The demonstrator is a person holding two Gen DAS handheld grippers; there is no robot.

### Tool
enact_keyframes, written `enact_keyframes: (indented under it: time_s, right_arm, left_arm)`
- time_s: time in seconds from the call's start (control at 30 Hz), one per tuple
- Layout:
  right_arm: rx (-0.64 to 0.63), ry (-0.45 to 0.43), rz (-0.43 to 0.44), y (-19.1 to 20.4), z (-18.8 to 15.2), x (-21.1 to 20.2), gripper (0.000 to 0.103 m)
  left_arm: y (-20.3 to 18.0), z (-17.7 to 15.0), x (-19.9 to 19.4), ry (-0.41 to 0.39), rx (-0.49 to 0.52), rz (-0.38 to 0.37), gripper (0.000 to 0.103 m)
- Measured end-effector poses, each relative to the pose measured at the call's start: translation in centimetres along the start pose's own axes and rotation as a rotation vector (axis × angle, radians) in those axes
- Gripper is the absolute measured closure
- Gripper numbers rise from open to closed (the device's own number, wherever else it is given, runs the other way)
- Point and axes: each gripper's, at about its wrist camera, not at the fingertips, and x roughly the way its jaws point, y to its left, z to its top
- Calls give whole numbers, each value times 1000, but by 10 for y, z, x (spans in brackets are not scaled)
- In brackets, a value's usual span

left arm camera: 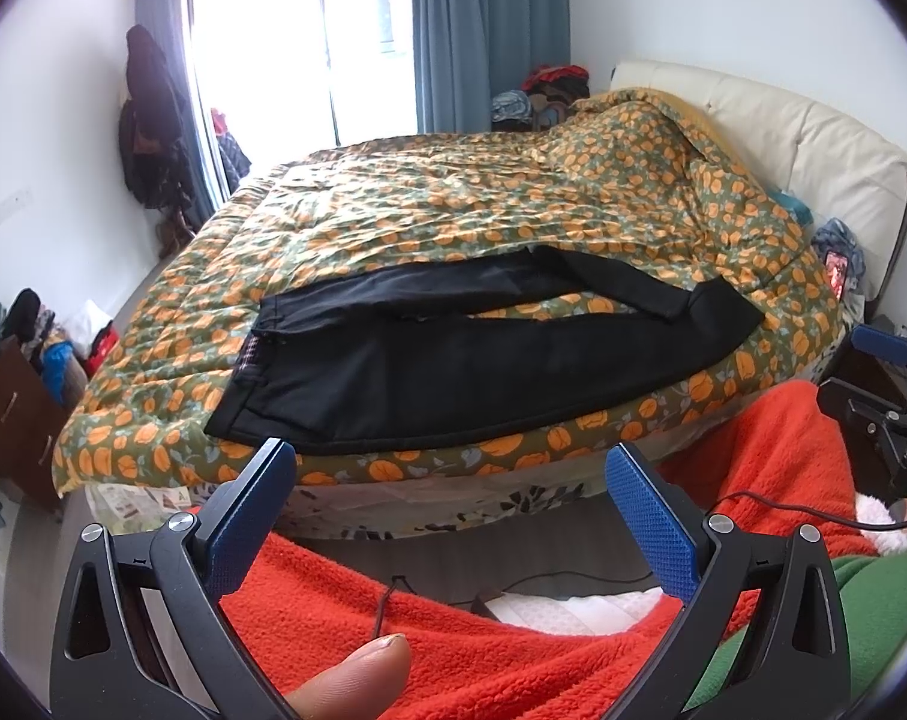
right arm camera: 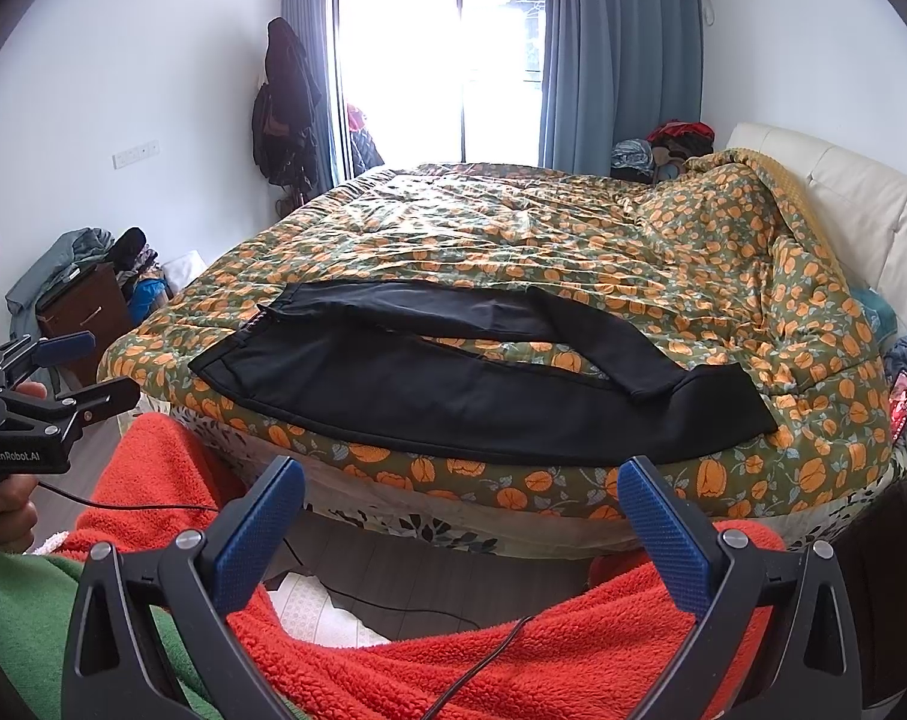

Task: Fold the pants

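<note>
Nearest the cameras, both tools hang back over the person's red fleece lap [left arm camera: 513, 648], short of the bed. The left gripper [left arm camera: 453, 468] has its blue pads spread wide with nothing between them, and the right gripper [right arm camera: 462, 489] is likewise spread and empty.

Just beyond, the black pants [right arm camera: 441, 402] lie along the near edge of the bed, on the orange-flowered quilt [right arm camera: 513, 240]. The waistband is to the left, the cuffs to the right. The legs lie apart in a narrow V, with the far leg's cuff crossing onto the near leg.

By my reading, no fold has been made yet; this is the approach. The next move likely calls for reaching forward, pinching the far leg at waistband and cuff, and laying it over the near leg.

Farther back stand the cream headboard [right arm camera: 861, 204] and the curtained window [right arm camera: 441, 60].
</note>
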Motion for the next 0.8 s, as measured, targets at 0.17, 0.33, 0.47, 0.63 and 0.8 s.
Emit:
enact_keyframes:
  time_s: [0.17,0.33,0.47,0.63,0.8]
  right_arm:
    - [0,2,1,1,0,1,0]
    - [1,7,4,4,-3,2,0]
    - [1,7,4,4,-3,3,0]
    - [2,8,4,4,-2,3,0]
    - [1,7,4,4,-2,3,0]
  left_arm:
    - [-4,2,-1,0,0,-2,0]
    - [-4,2,-1,0,0,-2,0]
    - [-4,2,-1,-2,2,-3,0]
    - [-4,2,-1,-1,-1,-3,0]
    - [-2,2,-1,-2,0,-4,0]
